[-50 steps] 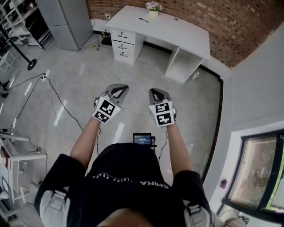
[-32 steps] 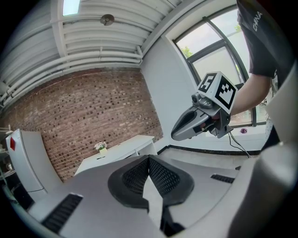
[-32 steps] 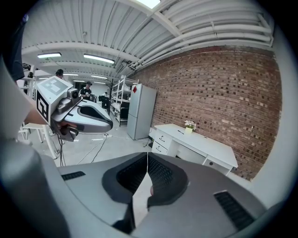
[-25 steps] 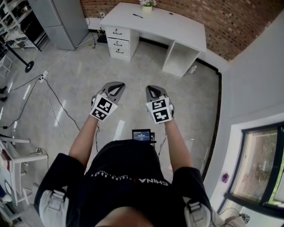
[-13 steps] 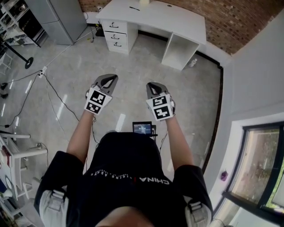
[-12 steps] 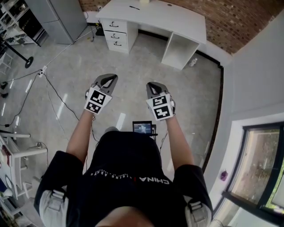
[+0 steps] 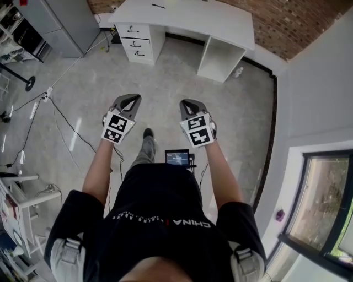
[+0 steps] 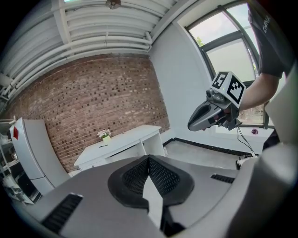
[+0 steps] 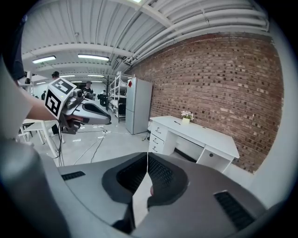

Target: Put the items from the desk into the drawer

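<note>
A white desk (image 7: 187, 19) stands against the brick wall, well ahead of me across the floor. Its stack of three shut drawers (image 7: 135, 44) is at its left end. On the desk top lie a thin dark pen (image 7: 158, 6) and a small pot of flowers (image 9: 186, 116). My left gripper (image 7: 127, 102) and right gripper (image 7: 190, 104) are held out side by side at waist height, far from the desk. Both are shut, jaws together, with nothing between them.
A grey cabinet (image 7: 69, 22) stands left of the desk. Cables (image 7: 66, 118) trail over the floor at the left, with a white table (image 7: 22, 204) near me. A grey wall (image 7: 314, 71) and a window (image 7: 320, 204) close in the right side. People stand far off by shelving (image 9: 88, 88).
I have walked closer to the desk, which has slid up towards the top edge of the head view. One of my feet now shows stepping forward between the arms. Both grippers stay shut.
</note>
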Demonstrator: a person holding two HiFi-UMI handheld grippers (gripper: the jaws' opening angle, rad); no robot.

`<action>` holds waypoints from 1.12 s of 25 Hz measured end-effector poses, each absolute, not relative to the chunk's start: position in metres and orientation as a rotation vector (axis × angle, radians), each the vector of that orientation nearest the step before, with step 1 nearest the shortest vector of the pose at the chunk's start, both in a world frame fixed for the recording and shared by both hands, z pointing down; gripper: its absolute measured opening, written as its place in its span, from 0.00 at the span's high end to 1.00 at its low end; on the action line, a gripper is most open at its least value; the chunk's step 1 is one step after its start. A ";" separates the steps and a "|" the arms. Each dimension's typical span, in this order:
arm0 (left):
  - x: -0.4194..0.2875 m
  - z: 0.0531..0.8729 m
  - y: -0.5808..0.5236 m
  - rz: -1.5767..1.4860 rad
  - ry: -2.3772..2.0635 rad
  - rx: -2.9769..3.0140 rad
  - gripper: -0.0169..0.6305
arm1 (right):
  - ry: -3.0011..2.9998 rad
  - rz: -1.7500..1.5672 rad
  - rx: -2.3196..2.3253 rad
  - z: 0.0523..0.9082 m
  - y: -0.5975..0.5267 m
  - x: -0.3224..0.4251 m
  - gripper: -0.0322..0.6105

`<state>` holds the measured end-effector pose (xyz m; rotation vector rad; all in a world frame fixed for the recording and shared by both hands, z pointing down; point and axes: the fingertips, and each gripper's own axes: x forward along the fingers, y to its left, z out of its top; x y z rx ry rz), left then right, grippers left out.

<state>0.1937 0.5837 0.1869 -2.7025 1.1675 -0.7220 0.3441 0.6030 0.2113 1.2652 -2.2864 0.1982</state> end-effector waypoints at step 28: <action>0.099 0.225 0.231 -0.757 1.015 -2.836 0.95 | -2.162 0.290 1.354 0.230 0.250 0.249 0.92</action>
